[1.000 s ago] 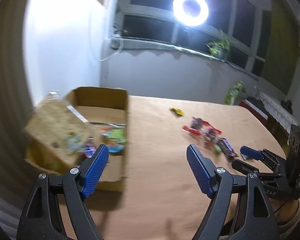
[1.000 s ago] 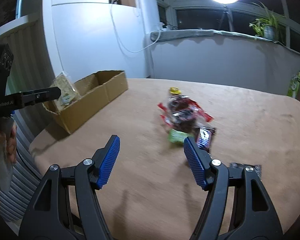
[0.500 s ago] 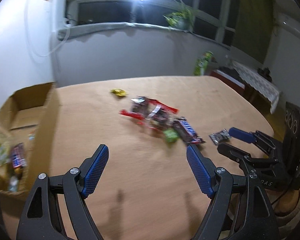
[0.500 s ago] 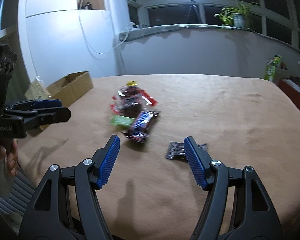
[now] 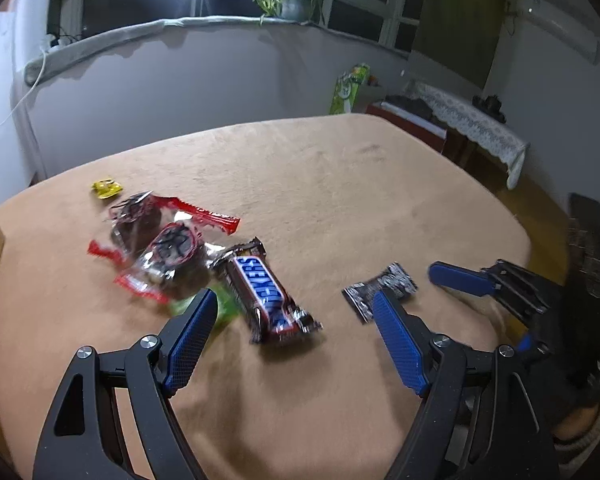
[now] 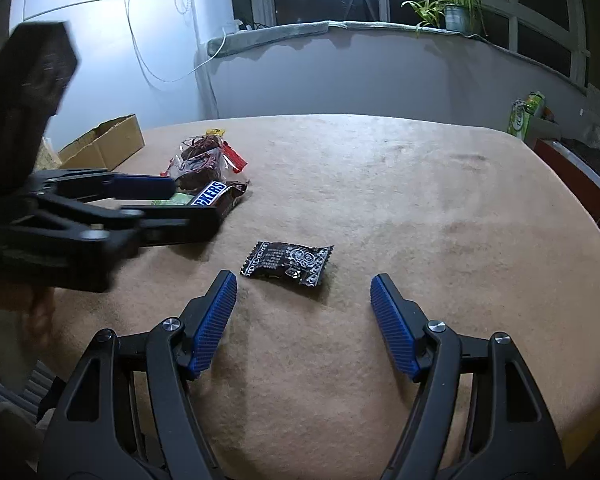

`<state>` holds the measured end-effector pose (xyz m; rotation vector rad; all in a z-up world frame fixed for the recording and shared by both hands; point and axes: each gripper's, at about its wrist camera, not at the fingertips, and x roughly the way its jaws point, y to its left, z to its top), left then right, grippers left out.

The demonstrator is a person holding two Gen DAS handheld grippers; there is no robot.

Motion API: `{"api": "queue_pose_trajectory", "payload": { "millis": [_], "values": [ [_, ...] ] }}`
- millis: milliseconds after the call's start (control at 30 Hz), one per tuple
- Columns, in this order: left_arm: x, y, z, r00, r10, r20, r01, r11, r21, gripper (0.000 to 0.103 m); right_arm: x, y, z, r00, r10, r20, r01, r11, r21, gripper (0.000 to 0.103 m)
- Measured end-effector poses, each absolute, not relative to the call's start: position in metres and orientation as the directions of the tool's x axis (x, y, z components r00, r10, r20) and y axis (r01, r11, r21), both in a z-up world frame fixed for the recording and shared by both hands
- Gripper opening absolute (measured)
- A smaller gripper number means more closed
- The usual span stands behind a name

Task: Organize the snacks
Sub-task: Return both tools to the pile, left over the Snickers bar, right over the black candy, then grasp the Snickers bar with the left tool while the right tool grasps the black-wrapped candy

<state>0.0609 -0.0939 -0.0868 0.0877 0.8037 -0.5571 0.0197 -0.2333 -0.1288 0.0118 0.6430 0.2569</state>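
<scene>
A Snickers bar (image 5: 266, 292) lies on the tan table (image 5: 340, 184), just ahead of my left gripper (image 5: 296, 300), which is open and hovers over the bar's near end. Left of the bar sit clear packets with red ends (image 5: 168, 248), a green packet (image 5: 222, 308) and a yellow candy (image 5: 107, 188). A small black packet (image 6: 288, 264) lies just in front of my right gripper (image 6: 304, 280). Its jaws are opening, and nothing is pressed between them. The left gripper's fingers (image 6: 144, 186) reach in from the left of the right wrist view, over the Snickers bar (image 6: 212, 196).
An open cardboard box (image 6: 108, 144) stands at the table's far left corner. A windowsill with a potted plant (image 6: 452, 16) runs behind the table. A green bag (image 5: 348, 88) and low furniture stand past the right edge. The table (image 6: 420, 200) rounds off at the right.
My left gripper swung away from the cardboard box and rightwards to the snack pile, dipping toward the Snickers bar. My right gripper moved right and forward, bringing the black packet in front of its fingers.
</scene>
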Motion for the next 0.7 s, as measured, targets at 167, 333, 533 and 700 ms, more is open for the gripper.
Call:
{"api": "queue_pose_trajectory", "payload": {
  "millis": [167, 333, 533, 700],
  "values": [
    [0.073, -0.099, -0.096, 0.539, -0.425, -0.727, 0.495, 0.858, -0.135, 0.066, 0.026, -0.228, -0.130, 0.766, 0.242, -0.596, -0.246, 0.966, 0.075, 0.072],
    [0.076, -0.096, -0.099, 0.540, -0.416, -0.731, 0.484, 0.865, -0.135, 0.046, 0.033, -0.220, -0.133, 0.764, 0.241, -0.598, -0.265, 0.963, 0.048, 0.070],
    [0.078, -0.093, -0.100, 0.541, -0.426, -0.725, 0.480, 0.865, -0.150, 0.029, 0.032, -0.214, -0.133, 0.769, 0.225, -0.598, -0.281, 0.960, -0.001, 0.034],
    [0.077, -0.089, -0.100, 0.537, -0.441, -0.719, 0.492, 0.856, -0.158, 0.026, 0.029, -0.219, -0.133, 0.776, 0.220, -0.592, -0.268, 0.963, 0.007, 0.022]
  ]
}}
